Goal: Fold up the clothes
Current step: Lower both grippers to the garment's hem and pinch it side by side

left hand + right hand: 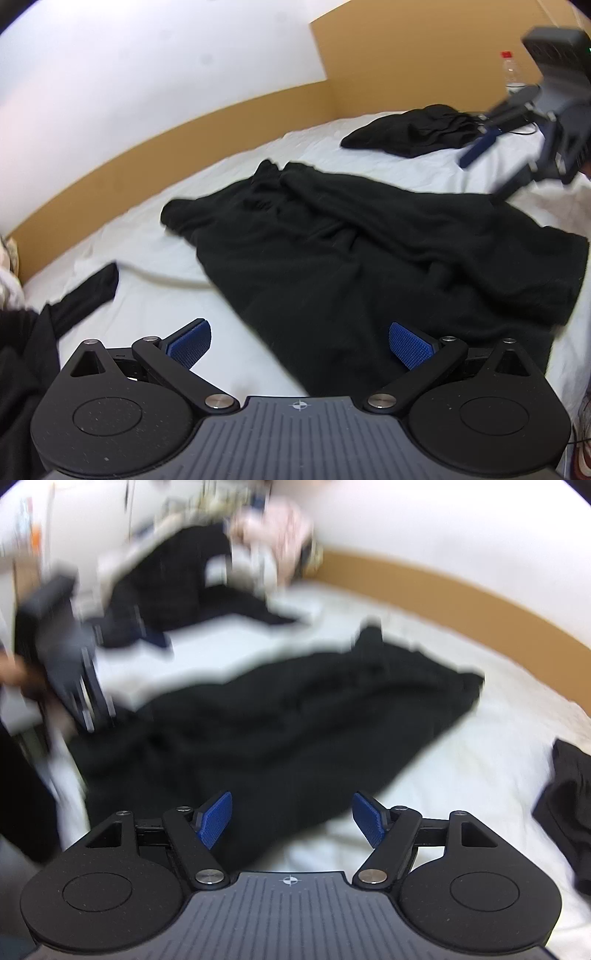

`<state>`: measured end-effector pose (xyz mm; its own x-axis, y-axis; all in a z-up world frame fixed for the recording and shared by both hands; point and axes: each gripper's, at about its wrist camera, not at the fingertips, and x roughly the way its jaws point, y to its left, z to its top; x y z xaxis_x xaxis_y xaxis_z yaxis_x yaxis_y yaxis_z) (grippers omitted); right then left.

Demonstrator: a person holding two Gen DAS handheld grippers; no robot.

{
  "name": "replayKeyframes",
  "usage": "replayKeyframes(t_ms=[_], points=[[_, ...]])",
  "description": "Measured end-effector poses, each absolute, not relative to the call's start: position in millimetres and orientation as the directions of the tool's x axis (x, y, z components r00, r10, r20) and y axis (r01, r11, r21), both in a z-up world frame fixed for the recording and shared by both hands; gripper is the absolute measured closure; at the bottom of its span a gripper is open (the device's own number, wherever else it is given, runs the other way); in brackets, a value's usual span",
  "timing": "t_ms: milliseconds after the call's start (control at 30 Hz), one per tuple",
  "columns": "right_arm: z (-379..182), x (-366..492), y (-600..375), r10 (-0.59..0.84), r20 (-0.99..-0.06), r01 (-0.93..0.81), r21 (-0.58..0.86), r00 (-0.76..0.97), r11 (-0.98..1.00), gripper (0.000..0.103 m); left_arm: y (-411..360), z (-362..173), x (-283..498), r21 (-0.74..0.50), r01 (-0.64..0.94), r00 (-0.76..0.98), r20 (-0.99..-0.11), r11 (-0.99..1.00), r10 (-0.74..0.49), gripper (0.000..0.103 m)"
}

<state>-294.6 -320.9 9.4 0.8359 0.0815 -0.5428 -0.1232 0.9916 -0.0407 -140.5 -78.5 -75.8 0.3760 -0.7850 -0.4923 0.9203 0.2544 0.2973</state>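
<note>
The black garment (369, 251) is lying rumpled and spread across the middle of the white bed (166, 295), with creases running along its length. I am holding my left gripper (299, 345) just above its near edge, jaws standing wide with nothing between the blue pads (410, 345). My right gripper (291, 819) is hovering over the garment's other side, also wide apart and gripping nothing. A second dark garment (410, 133) is sitting bunched farther up the bed, well apart from the first. More dark cloth (88, 291) is trailing in at the left. A clear bottle (511, 72) with a red cap is standing by the tan headboard (221, 122).
</note>
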Motion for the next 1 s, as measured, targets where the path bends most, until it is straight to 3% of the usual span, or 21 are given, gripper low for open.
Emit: replayKeyframes(t_ms=[167,300,467,567,733,800,867,1000], points=[[-2.6,-256.0,-302.3,-0.013,-0.568,-0.071,-0.126,0.823,0.990,0.026,-98.3,-71.3,-150.8,0.330,0.914,0.378,-0.472,0.238,-0.797,0.001],[-24.2,-225.6,-292.1,0.013,-0.600,-0.114,-0.131,0.800,0.985,0.026,-104.3,-70.6,-163.6,0.311,0.931,0.324,-0.452,0.194,-0.831,0.001],[-28.2,-224.4,-282.2,0.076,-0.615,-0.205,-0.143,0.785,0.968,0.024,-106.8,-82.4,-180.5,0.433,0.898,0.303,-0.474,0.080,-0.827,0.001],[-11.1,-255.2,-296.5,0.122,-0.586,-0.241,-0.128,0.801,0.962,0.015,-79.8,-79.4,-177.9,0.391,0.920,0.167,-0.461,-0.030,-0.871,0.001],[14.3,-324.0,-291.9,0.227,-0.611,-0.429,-0.205,0.758,0.879,0.015,-32.4,-59.6,-177.8,0.297,0.940,-0.019,-0.449,-0.170,-0.893,0.001],[13.1,-332.1,-279.0,0.268,-0.656,-0.492,-0.182,0.705,0.851,0.018,-24.0,-57.5,-187.7,0.319,0.920,-0.053,-0.476,-0.228,-0.878,0.001],[8.9,-334.4,-263.8,0.294,-0.701,-0.547,-0.162,0.649,0.821,0.040,-25.3,-58.6,-197.9,0.303,0.905,-0.104,-0.522,-0.299,-0.846,0.001],[-9.3,-326.0,-240.9,0.238,-0.739,-0.580,-0.245,0.630,0.777,0.040,-36.2,-67.2,-212.6,0.334,0.884,-0.084,-0.574,-0.327,-0.814,0.003]])
